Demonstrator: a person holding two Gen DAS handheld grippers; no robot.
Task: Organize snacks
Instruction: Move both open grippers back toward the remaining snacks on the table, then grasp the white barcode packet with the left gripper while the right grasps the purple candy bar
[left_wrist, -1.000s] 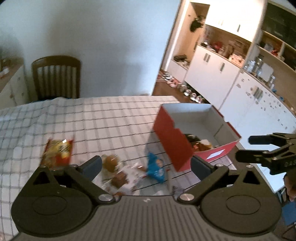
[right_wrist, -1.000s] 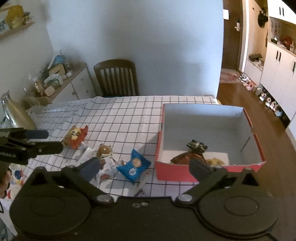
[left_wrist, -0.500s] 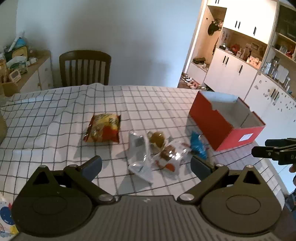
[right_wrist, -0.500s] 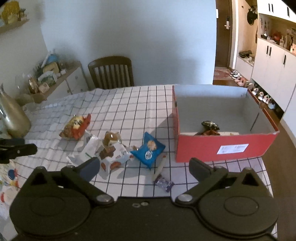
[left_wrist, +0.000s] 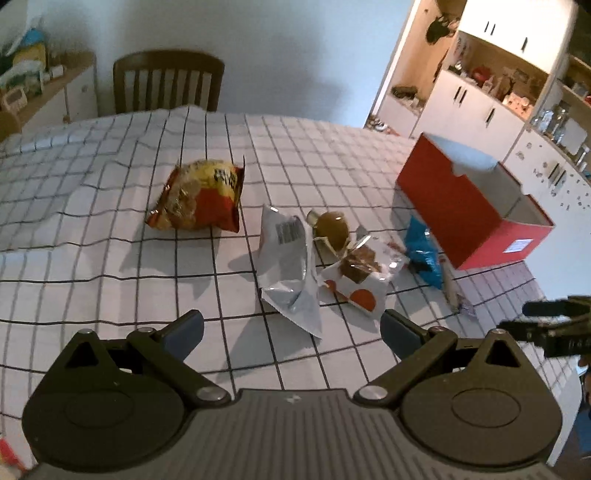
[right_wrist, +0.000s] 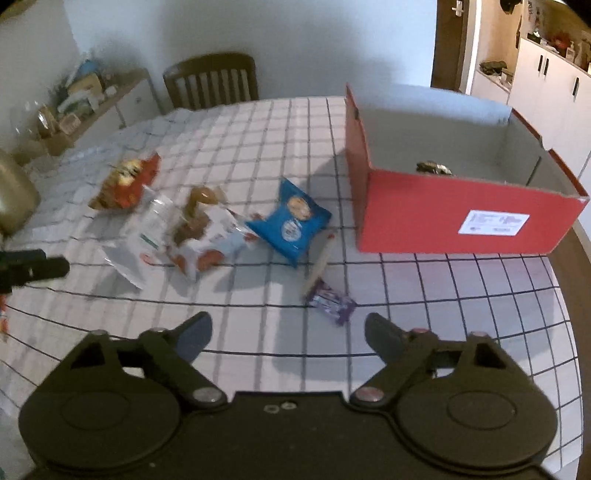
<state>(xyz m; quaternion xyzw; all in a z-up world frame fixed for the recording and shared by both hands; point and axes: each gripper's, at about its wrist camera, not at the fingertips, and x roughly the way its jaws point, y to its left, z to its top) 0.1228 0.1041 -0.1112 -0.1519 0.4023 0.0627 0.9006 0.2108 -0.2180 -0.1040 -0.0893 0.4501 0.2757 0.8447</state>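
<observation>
Several snacks lie on the checked tablecloth: a red-yellow chip bag (left_wrist: 199, 195) (right_wrist: 123, 182), a silver pouch (left_wrist: 290, 264), a brown round snack (left_wrist: 330, 227), a white-red wrapper (left_wrist: 360, 273), a blue packet (right_wrist: 290, 221) (left_wrist: 423, 251), a stick (right_wrist: 319, 260) and a purple bar (right_wrist: 330, 301). A red box (right_wrist: 458, 206) (left_wrist: 465, 199) stands to the right with dark snacks (right_wrist: 434, 168) inside. My left gripper (left_wrist: 291, 330) is open and empty just short of the silver pouch. My right gripper (right_wrist: 288, 332) is open and empty just short of the purple bar.
A wooden chair (left_wrist: 168, 83) stands at the table's far side. A cluttered sideboard (right_wrist: 92, 99) is at the far left and white cabinets (left_wrist: 484, 96) at the right. A gold kettle (right_wrist: 13, 201) sits at the table's left edge.
Both grippers have dropped lower and closer to the snacks. The left view swung left from the box to the snack pile. Both stay open and empty.
</observation>
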